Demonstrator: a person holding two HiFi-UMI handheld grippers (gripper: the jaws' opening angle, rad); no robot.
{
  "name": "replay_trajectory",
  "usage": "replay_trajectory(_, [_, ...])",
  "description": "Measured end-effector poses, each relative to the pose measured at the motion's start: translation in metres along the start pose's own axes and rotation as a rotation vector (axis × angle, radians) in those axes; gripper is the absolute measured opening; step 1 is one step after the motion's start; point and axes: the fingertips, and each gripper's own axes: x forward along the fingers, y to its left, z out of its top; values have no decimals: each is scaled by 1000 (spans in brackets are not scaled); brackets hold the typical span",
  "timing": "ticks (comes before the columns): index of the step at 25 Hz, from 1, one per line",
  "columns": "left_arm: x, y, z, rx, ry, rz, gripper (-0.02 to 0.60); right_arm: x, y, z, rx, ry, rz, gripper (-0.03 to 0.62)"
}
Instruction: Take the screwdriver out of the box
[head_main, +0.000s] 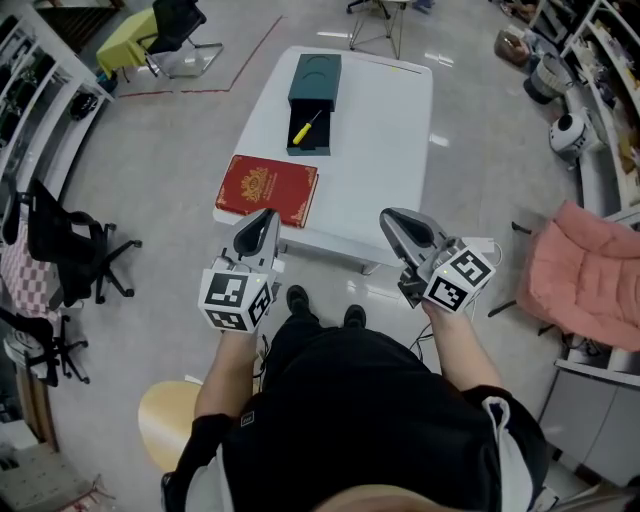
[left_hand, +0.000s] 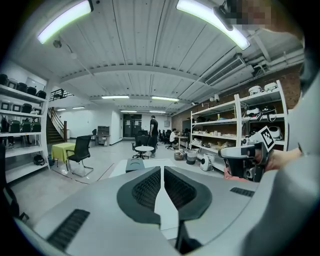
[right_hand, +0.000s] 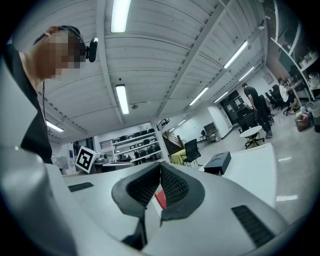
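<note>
- The white counter (head_main: 385, 140) stands in the middle of a big workshop-type room with a shiny grey floor. Shelving runs down both sides, and a pink padded seat (head_main: 585, 270) is off to the right of the right tool (head_main: 390, 218).
- Count: one counter, one dark green box (head_main: 314, 85), one yellow-handled screwdriver (head_main: 303, 128), one red book (head_main: 267, 190), two tools.
- The screwdriver lies in the open box's tray, well ahead of both tools, toward the counter's far end.
- The red book lies just ahead of the left tool (head_main: 268, 216), on the counter's near corner.
- Left tool: jaws closed together, nothing in them.
- Right tool: same deal, pads meeting at the tip, empty (the red sliver low between them is just the book behind).
- Both tools hover off the counter's near edge, touching nothing.
- Only the head view shows the screwdriver.
- The left gripper view shows the long hall: ceiling light strips (left_hand: 65, 20), stairs (left_hand: 54, 131) and people (left_hand: 153, 131) far ahead, with the right tool off to its right.
- The right gripper view catches the box side-on, ahead and to the right of its tool.
</note>
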Motion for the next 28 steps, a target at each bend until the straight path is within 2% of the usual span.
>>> replay_trajectory(9, [55, 72, 7, -19, -31, -75, 34, 69, -29, 8, -25, 8, -81, 31])
replay_trajectory(15, [94, 150, 15, -14, -30, -124, 34, 148, -44, 20, -32, -6, -135, 31])
replay_trajectory(20, [111, 209, 21, -20, -42, -157, 34, 208, -39, 23, -48, -5, -155, 31])
replay_trajectory(28, [133, 252, 18, -18, -29, -240, 34, 248, -42, 24, -49, -16, -240, 31])
